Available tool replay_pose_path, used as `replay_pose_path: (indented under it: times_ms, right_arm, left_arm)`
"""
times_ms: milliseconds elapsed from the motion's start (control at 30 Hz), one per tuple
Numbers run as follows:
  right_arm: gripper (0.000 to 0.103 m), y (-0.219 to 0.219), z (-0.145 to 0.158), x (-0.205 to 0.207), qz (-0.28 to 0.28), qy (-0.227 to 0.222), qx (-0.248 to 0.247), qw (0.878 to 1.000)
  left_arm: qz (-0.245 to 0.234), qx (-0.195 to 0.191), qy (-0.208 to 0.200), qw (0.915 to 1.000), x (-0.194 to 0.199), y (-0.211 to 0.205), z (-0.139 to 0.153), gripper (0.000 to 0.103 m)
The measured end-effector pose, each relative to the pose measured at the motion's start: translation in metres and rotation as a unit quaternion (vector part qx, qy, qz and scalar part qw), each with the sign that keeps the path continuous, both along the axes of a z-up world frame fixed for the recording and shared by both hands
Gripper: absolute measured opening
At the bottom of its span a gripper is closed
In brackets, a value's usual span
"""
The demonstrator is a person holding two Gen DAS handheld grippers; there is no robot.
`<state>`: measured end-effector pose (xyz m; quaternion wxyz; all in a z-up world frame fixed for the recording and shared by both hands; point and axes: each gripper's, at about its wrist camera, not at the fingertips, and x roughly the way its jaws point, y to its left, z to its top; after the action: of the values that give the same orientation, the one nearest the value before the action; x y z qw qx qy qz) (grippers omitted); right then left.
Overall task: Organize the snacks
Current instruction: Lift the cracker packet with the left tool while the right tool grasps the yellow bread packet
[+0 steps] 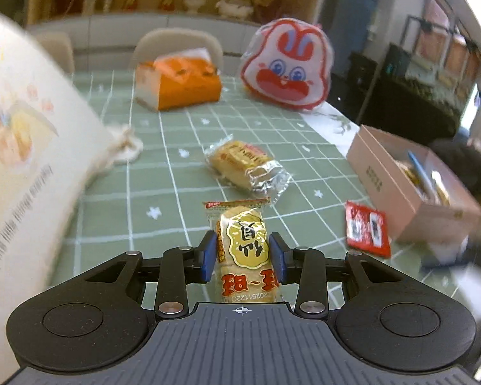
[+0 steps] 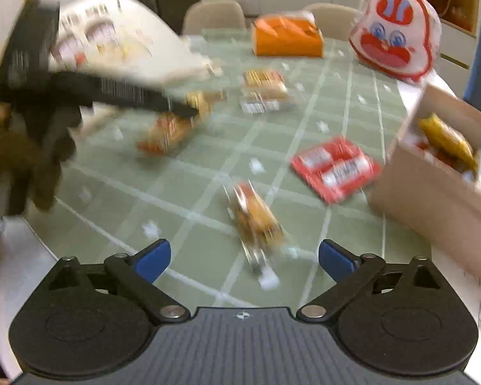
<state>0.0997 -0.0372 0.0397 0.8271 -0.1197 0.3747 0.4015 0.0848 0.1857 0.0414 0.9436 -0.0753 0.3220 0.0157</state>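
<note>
Through the left wrist camera I see my left gripper [image 1: 243,256] pinching a rice cracker packet [image 1: 245,250] between its blue pads, lifted clear of the green checked tablecloth [image 1: 163,166]. Beyond it a foil-ended cake packet [image 1: 245,166] lies loose on the cloth, a red packet [image 1: 367,229] sits just beside the pink box [image 1: 397,176], and that box already has several snacks inside. An orange tissue pack [image 1: 179,80] and a rabbit-faced bag [image 1: 288,64] stand at the far end. Through the right wrist camera, which is blurred, my right gripper [image 2: 243,260] stands spread wide with nothing between its pads; a small orange snack packet [image 2: 256,218] lies on the cloth just ahead of it. The red packet [image 2: 335,168] is near the box [image 2: 417,192], and more packets [image 2: 263,91] wait further back. I judge the job partly done: some snacks are boxed, one is in hand, and at least four are still out on the table.
</note>
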Motion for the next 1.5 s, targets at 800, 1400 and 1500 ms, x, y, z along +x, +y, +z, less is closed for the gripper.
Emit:
replay_pose_path:
  times_ms: [800, 1400, 1500]
  right_arm:
    - [0.071, 0.154, -0.009, 0.182, -0.127, 0.091, 0.021, 0.987]
    - [0.065, 0.040, 0.022, 0.031, -0.011, 0.120, 0.033, 0.992]
    - [0.079, 0.017, 0.031, 0.016, -0.031, 0.073, 0.038, 0.996]
  left_arm:
    - [-0.003, 0.014, 0.047, 0.9988, -0.004, -0.004, -0.011, 0.041]
    - [0.024, -0.022, 0.049, 0.9983, -0.005, 0.019, -0.014, 0.041]
    - [0.023, -0.026, 0.049, 0.9982, -0.005, 0.019, -0.014, 0.041]
